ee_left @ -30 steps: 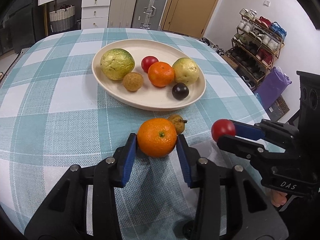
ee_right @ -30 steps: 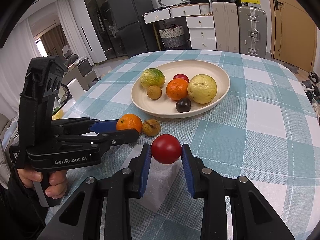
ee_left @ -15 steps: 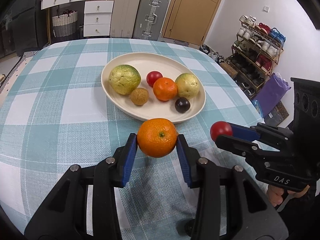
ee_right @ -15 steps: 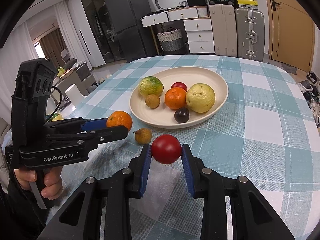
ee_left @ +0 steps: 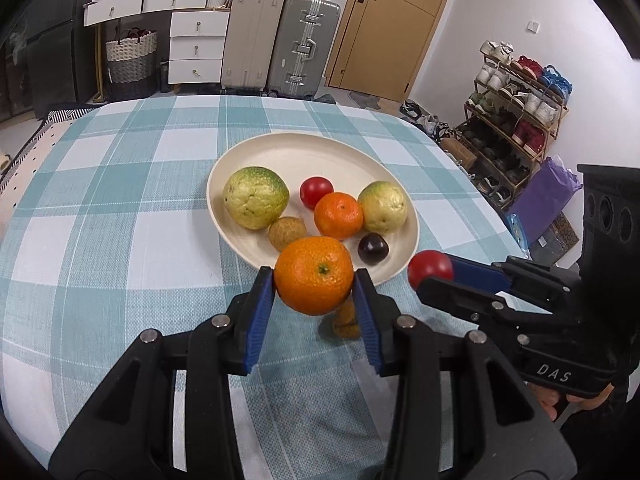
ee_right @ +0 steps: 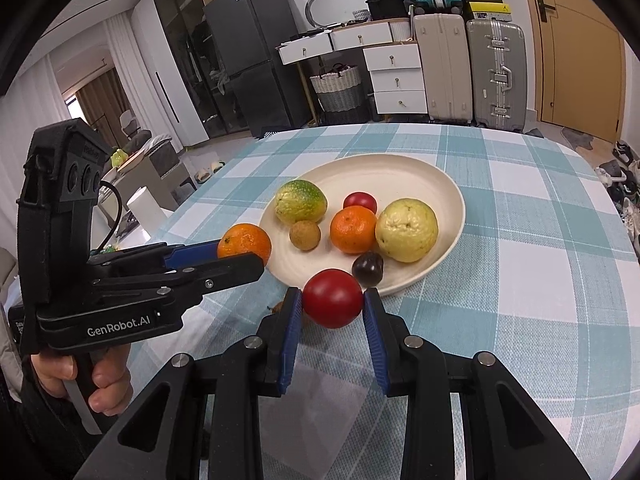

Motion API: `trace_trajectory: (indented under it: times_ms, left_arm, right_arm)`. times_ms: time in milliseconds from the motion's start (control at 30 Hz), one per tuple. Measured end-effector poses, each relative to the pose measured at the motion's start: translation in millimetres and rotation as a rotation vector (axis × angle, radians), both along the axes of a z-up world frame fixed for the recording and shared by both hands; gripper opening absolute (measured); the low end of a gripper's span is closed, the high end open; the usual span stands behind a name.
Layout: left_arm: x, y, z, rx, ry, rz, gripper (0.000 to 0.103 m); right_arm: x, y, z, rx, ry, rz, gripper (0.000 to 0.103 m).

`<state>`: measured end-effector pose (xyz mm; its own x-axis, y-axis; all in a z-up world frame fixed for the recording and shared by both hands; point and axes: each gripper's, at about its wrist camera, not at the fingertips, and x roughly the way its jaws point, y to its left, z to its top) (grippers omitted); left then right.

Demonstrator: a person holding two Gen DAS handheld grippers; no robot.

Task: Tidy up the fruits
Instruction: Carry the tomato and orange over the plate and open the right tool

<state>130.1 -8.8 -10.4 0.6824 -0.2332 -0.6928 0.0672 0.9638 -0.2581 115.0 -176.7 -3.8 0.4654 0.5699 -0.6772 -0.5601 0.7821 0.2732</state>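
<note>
Both held fruits (ee_left: 314,275) (ee_right: 333,298) rose toward plate (ee_left: 288,152).

A table (ee_left: 120,216) under a teal-and-white checked cloth bears a cream plate (ee_left: 320,152) and one small brown fruit (ee_left: 346,320).
</note>
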Motion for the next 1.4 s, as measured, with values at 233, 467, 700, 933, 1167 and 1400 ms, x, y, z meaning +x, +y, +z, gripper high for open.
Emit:
trace_trajectory:
  times_ms: [233,467,700,933,1167,1400]
  left_arm:
    - [13.8,-0.3,-4.7,0.003,0.007,0.001,0.037]
    - [22.4,0.4,-10.9,0.016,0.015,0.004,0.037]
    - [24.8,6.0,-13.9,0.005,0.014,0.015,0.037]
    - [25.8,7.2,-14.3,0.005,0.015,0.017,0.037]
    - [28.8,5.9,-14.4,0.016,0.013,0.012,0.037]
    - [33.6,-1.0,-14.8,0.019,0.016,-0.01,0.037]
  right_arm:
    - [19.2,0.7,-7.7,0.045,0.05,-0.013,0.032]
    - [31.2,7.2,-12.4,0.057,0.071,-0.013,0.032]
    - [36.9,16.3,-16.5,0.044,0.086,0.016,0.032]
    - [45.2,20.1,-16.7,0.041,0.104,0.031,0.032]
    - [47.0,13.7,-16.5,0.026,0.096,0.011,0.032]
    - [44.0,14.2,-15.9,0.007,0.087,0.012,0.034]
